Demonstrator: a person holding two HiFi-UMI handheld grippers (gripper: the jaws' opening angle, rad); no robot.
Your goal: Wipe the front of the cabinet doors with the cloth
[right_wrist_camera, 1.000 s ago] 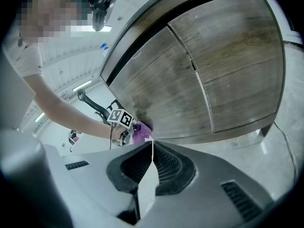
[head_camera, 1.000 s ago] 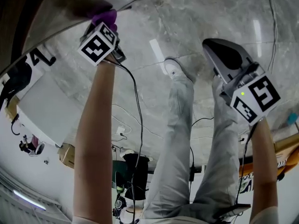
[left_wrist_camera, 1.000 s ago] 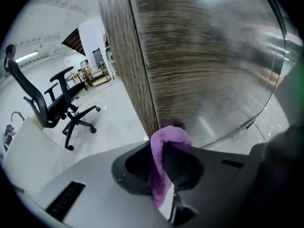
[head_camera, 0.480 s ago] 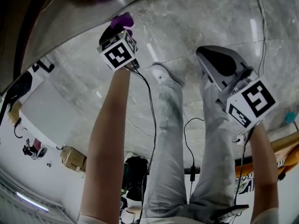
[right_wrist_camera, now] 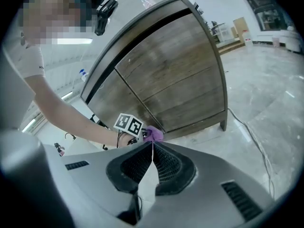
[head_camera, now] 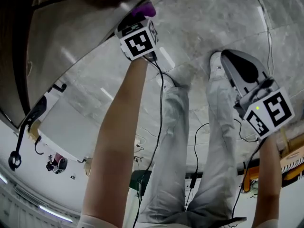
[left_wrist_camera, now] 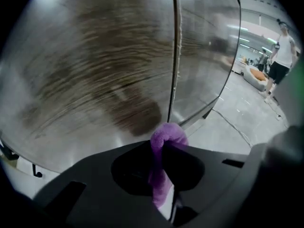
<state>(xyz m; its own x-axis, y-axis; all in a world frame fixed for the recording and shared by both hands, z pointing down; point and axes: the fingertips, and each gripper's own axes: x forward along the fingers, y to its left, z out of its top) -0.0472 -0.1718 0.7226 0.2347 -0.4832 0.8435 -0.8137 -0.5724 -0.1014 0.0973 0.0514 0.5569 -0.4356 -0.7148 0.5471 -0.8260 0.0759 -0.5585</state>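
The brown wood-grain cabinet doors (head_camera: 80, 37) fill the top left of the head view, and the seam between two doors (left_wrist_camera: 175, 56) runs down the left gripper view. My left gripper (head_camera: 140, 15) is shut on a purple cloth (head_camera: 144, 8), whose bunched end (left_wrist_camera: 165, 137) sticks out past the jaws close to the lower part of a door (left_wrist_camera: 95, 70). The right gripper (head_camera: 237, 63) hangs over the floor, away from the cabinet, shut with nothing in it (right_wrist_camera: 152, 145). Its view shows the whole cabinet (right_wrist_camera: 175, 80) and the cloth (right_wrist_camera: 153, 134) low down at the front.
The person's legs and shoes (head_camera: 216, 65) stand on the grey marbled floor. Black cables (head_camera: 161, 108) trail over it, and one cable (right_wrist_camera: 259, 151) runs past the cabinet's foot. A white board (head_camera: 61, 127) lies at the left. A person (left_wrist_camera: 284, 51) stands far off.
The left gripper has slid to the right along the bottom of the cabinet front with the cloth in it. The right gripper shifted slightly right and stayed shut.
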